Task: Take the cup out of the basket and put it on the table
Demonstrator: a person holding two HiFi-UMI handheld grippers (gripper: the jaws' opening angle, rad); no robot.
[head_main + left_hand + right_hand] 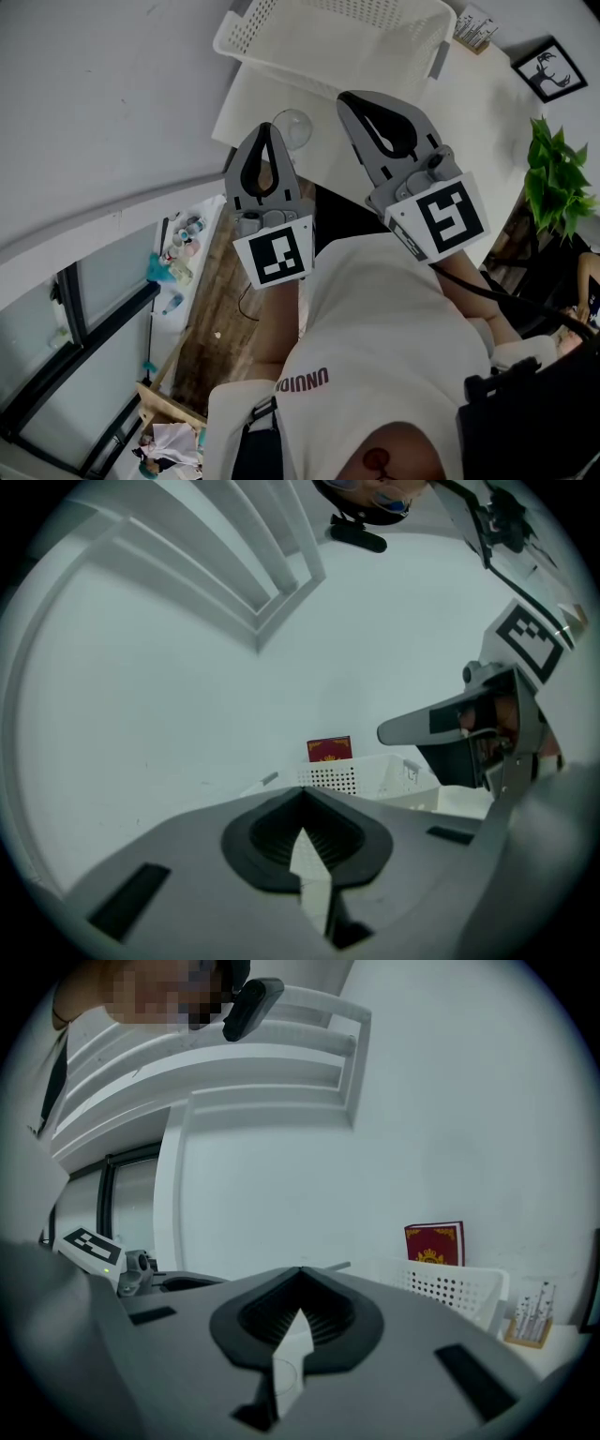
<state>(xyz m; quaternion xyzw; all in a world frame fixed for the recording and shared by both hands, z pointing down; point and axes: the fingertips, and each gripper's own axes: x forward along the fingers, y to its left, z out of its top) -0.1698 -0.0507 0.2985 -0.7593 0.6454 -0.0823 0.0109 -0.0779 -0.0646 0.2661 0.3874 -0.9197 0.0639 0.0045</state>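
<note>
**Cup out of basket, on table near front edge; both grippers closed and empty**

Clear glass cup point(292, 128) upright on the white table point(251, 105), outside the basket point(328, 37) and just in front of its near wall; close to the table's front edge. Looks like placement done, judging from position alone.

Left gripper point(266, 128) hovering just beside the cup, tip almost level with it in the head view; touching or not, cannot tell; jaws pressed together, nothing pinched. Right gripper point(346, 97) beside it over the table, jaws also pressed together, nothing between them. Red book point(434, 1243) standing behind the basket, well clear.

Risks from here:
- nudging the cup with the closed left tip; likely cause, any forward or sideways swing while pulling away; glass light and tall enough to tip;
- sliding it off the front edge onto the floor point(211, 328); likely cause, a push toward the person, little table left on that side;
- misjudging where the cup is; clear glass on white, hard to see;
- if regrasp wanted, jaws must spread first; pushing in closed would shove it.
</note>
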